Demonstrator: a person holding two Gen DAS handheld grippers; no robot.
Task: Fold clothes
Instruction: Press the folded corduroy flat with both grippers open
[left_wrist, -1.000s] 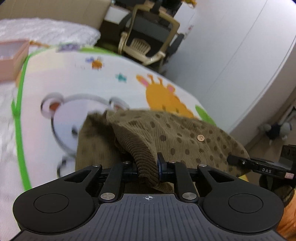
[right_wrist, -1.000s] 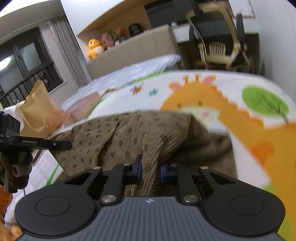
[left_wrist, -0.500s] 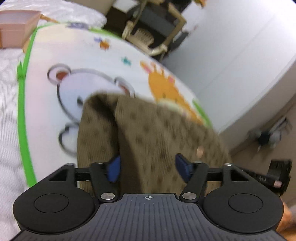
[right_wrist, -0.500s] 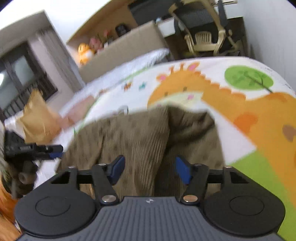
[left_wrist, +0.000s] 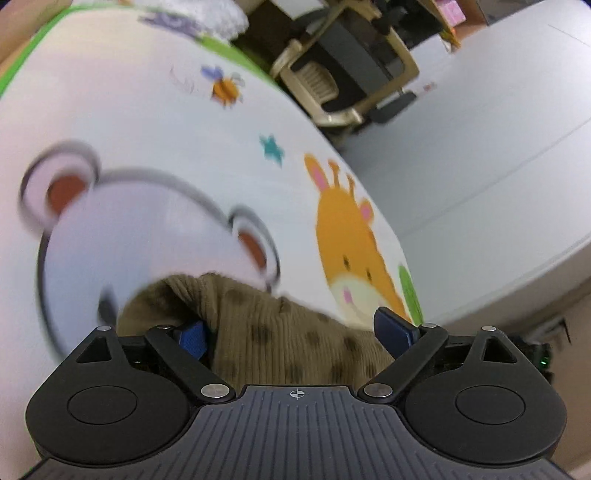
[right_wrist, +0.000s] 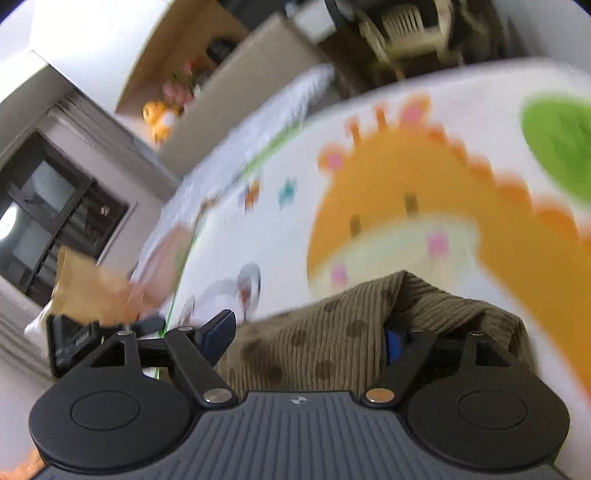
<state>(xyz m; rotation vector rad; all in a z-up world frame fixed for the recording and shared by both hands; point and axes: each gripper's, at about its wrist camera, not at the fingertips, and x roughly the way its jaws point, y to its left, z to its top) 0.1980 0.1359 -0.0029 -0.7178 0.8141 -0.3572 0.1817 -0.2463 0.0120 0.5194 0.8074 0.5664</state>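
Both fingers of the left gripper (left_wrist: 295, 334) stand wide apart, with the brown dotted corduroy garment (left_wrist: 280, 339) lying loose between them on the animal-print mat (left_wrist: 155, 155). Seen from the right wrist, the right gripper (right_wrist: 306, 334) is likewise spread wide, the garment (right_wrist: 332, 347) bunched between its fingers and draped over the right one.

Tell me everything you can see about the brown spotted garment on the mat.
The garment is olive-brown ribbed corduroy-like fabric with darker round dots. It lies bunched, with raised folds, on the cartoon play mat, over part of the bear drawing. The open left gripper and right gripper straddle it, jaws spread; fabric drapes over the inner fingers, hiding part of them. No buttons visible.
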